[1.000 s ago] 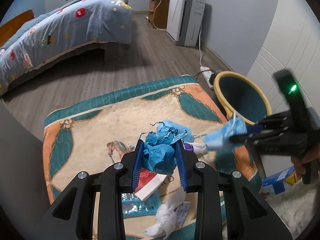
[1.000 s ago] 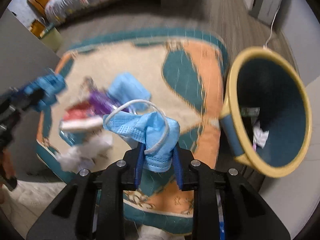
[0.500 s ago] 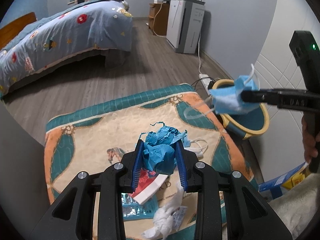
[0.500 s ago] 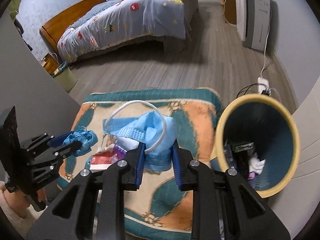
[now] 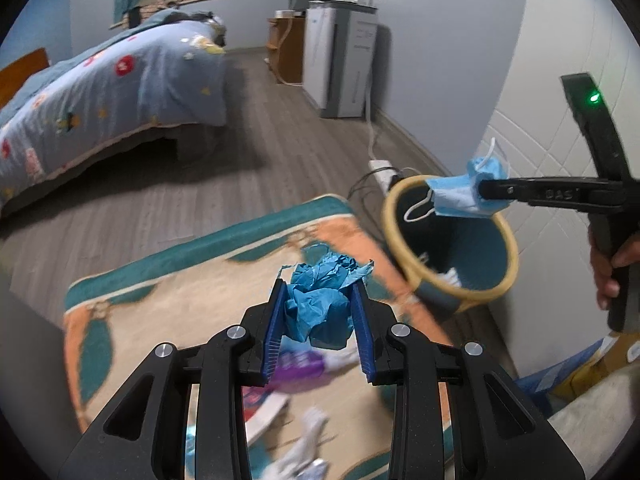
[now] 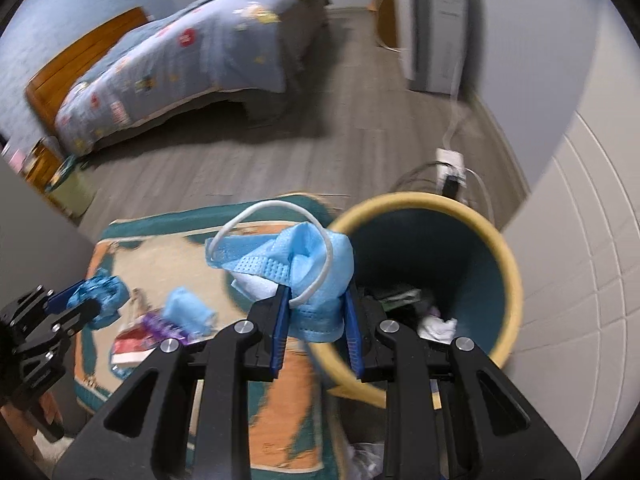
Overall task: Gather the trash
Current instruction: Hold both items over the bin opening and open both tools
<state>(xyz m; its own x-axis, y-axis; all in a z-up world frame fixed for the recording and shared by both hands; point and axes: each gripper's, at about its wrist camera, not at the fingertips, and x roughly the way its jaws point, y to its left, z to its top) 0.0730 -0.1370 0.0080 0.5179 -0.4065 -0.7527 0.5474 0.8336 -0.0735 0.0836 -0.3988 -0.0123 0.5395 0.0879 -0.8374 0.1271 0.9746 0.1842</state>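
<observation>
Because both pieces of trash are thin and weightless, neither needs a firm squeeze, only a bite deep enough that nothing slips. The right tongs (image 6: 314,322) are clenched on a blue face mask (image 6: 296,264), pinched through its bunched middle, and hold it over the near rim of the yellow bin (image 6: 508,264); its soft cloth sags and one white ear loop (image 6: 276,210) arches free, so it will likely drop limply, though a loop could snag on a pad. The left tongs (image 5: 320,334) grip a wad of crumpled blue paper (image 5: 320,300) above the rug (image 5: 192,292), near the edge closest to the bin. Springy and crinkled, the wad is best held across its bulk, as it is now. More scraps lie on the rug below.
</observation>
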